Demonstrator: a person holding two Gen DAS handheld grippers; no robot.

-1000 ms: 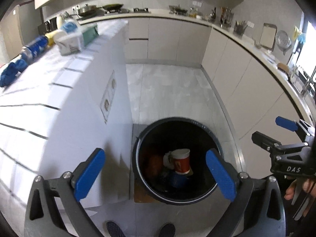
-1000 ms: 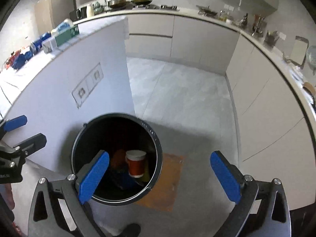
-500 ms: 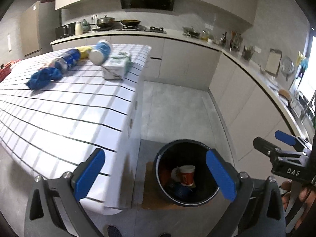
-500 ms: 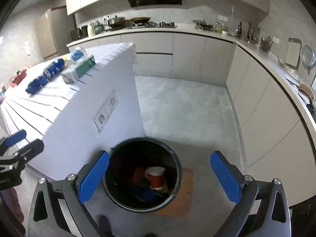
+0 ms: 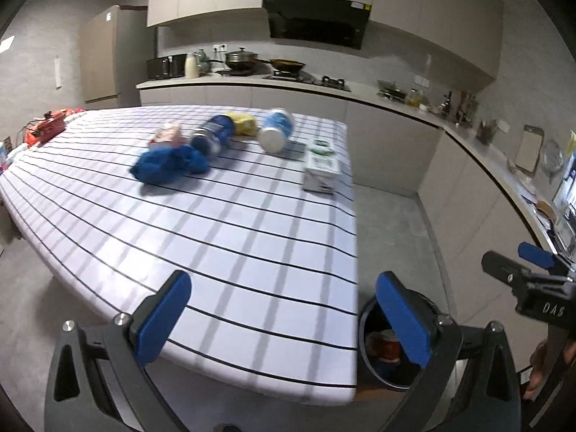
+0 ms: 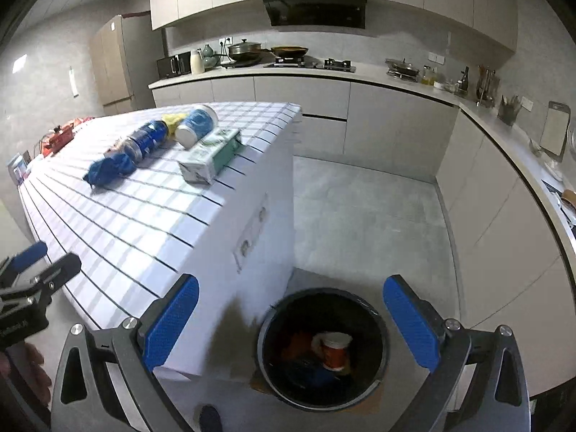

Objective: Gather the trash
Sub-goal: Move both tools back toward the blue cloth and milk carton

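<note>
Blue-padded left gripper [image 5: 284, 318] and right gripper [image 6: 291, 322] both gape wide, empty, touching nothing.

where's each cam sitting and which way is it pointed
Left wrist: on the left tool, facing across the table at the carton; the right tool and fingers show at right.
Right wrist: on the right tool, tilted down over the bin; the left tool shows at left.
Both share table, carton, bin and kitchen.

Grey floor [image 6: 363, 216], beige cabinets [image 6: 302, 97], range hood [image 6: 313, 3]
</note>
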